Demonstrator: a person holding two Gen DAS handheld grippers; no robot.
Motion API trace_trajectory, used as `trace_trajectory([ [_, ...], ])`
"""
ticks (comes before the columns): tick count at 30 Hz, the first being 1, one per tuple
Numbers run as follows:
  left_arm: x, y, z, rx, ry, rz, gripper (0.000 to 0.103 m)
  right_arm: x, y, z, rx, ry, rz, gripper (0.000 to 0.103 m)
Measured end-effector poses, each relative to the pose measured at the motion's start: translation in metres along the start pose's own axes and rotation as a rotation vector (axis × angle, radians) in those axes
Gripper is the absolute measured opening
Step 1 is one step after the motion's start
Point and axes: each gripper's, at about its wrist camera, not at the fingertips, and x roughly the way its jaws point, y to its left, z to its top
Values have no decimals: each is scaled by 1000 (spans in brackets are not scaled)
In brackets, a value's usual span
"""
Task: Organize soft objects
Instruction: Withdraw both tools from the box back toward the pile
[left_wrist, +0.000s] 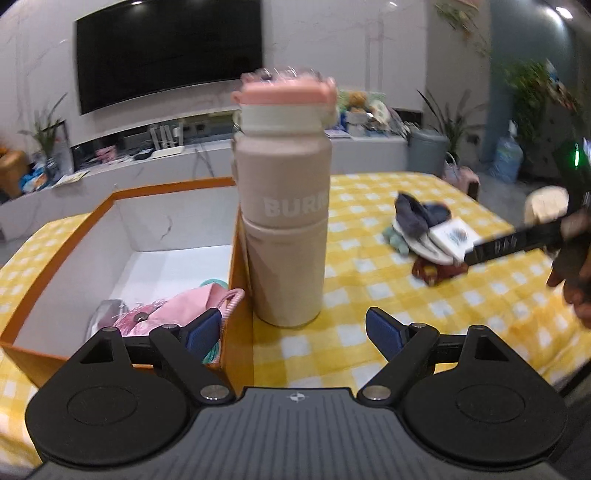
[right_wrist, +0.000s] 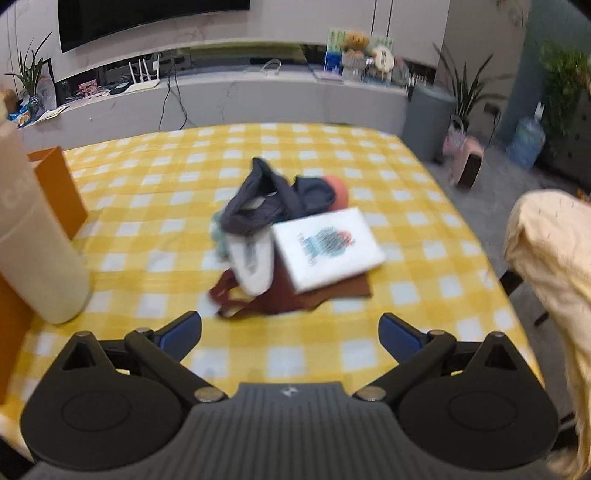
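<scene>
1. Left gripper (left_wrist: 291, 328): fingers spread wide, nothing btwn them. It sits low over the yellow checked tablecloth (left_wrist: 369, 280), straddling the near corner of the box.
2. Box (left_wrist: 122, 192): orange outside, white inside, on the table's left side. Inside, at the near right corner: pink cloth item (left_wrist: 184, 306) w/ a striped pink cord draped at the box wall, a bit of teal fabric just behind it. Rest of the box floor is bare white.
3. Bottle (left_wrist: 284, 221): tall beige w/ pink lid, upright on the cloth, touching or just beside the box's right wall, straight ahead of the left gripper. Top is blurred.
4. Right gripper (right_wrist: 290, 332): fingers also spread wide, holding nothing. It hangs over the cloth, near the pile but apart from it. In the left wrist view it comes in from the right edge, w/ a hand (left_wrist: 572, 266) on it.
5. Pile of soft things (right_wrist: 280, 236), mid-table, well apart from the box: dark navy cloth (right_wrist: 266, 203) on top at the back, white slipper-like piece (right_wrist: 251, 258) in front-left, dark red cloth (right_wrist: 266, 299) at the bottom, some pale green fabric at the left edge, an orange-pink round thing (right_wrist: 340, 188) behind. Blurry, can't tell more.
6. White pack w/ printed picture (right_wrist: 328, 247) lies tilted on the pile's right side, on the red cloth.
7. Cream fabric (right_wrist: 546, 251) hangs at the right edge, off the table.
</scene>
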Motion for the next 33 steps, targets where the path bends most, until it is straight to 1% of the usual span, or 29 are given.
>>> trace_trajectory([
  [1, -4, 2, 2, -15, 1, 8, 98, 5, -5, 1, 8, -4, -10, 100],
  [3, -16, 2, 7, -65, -33, 15, 98, 14, -18, 3, 76, 2, -24, 100],
  [5, -31, -4, 12, -71, -66, -24, 98, 24, -32, 6, 173, 21, -27, 100],
  [6, -36, -9, 15, -52, -77, -32, 99, 30, -41, 8, 239, 32, -17, 100],
  [8, -40, -24, 18, 11, -104, -55, 99, 40, -51, 11, 332, 45, 2, 100],
  [10, -41, -39, 16, 86, -129, -106, 99, 52, -54, 17, 379, 47, -2, 100],
  [11, -39, -45, 13, 118, -133, -134, 99, 58, -52, 21, 366, 42, -16, 100],
  [12, -36, -50, 9, 142, -133, -161, 99, 64, -48, 25, 325, 36, -28, 100],
  [13, -32, -55, 5, 169, -131, -193, 99, 70, -43, 29, 267, 34, -37, 100],
  [15, -27, -60, -4, 201, -120, -229, 99, 84, -32, 38, 95, 53, -51, 100],
  [16, -24, -62, -8, 209, -113, -239, 99, 87, -31, 40, 56, 41, -61, 100],
  [17, -20, -63, -12, 213, -107, -248, 99, 91, -31, 43, 39, 21, -69, 100],
  [18, -17, -66, -14, 216, -99, -254, 99, 95, -32, 47, 41, 12, -53, 100],
  [21, -9, -68, -17, 212, -55, -265, 99, 105, -37, 54, 54, 13, 43, 100],
  [22, -7, -68, -18, 212, -49, -266, 99, 110, -37, 55, 42, 19, 42, 100],
  [24, -6, -66, -19, 217, -45, -261, 99, 122, -37, 56, 0, 42, 12, 100],
  [25, -7, -65, -20, 218, -43, -259, 99, 127, -40, 55, 6, 54, 21, 100],
  [26, -6, -64, -21, 219, -39, -257, 99, 133, -45, 54, 31, 77, 56, 100],
  [27, -5, -64, -21, 217, -34, -256, 99, 136, -48, 53, 39, 85, 72, 101],
  [30, -1, -63, -23, 213, -9, -256, 99, 140, -46, 52, -49, 71, 41, 101],
  [33, 1, -62, -25, 219, 0, -253, 99, 143, -47, 49, -65, 39, 43, 101],
])
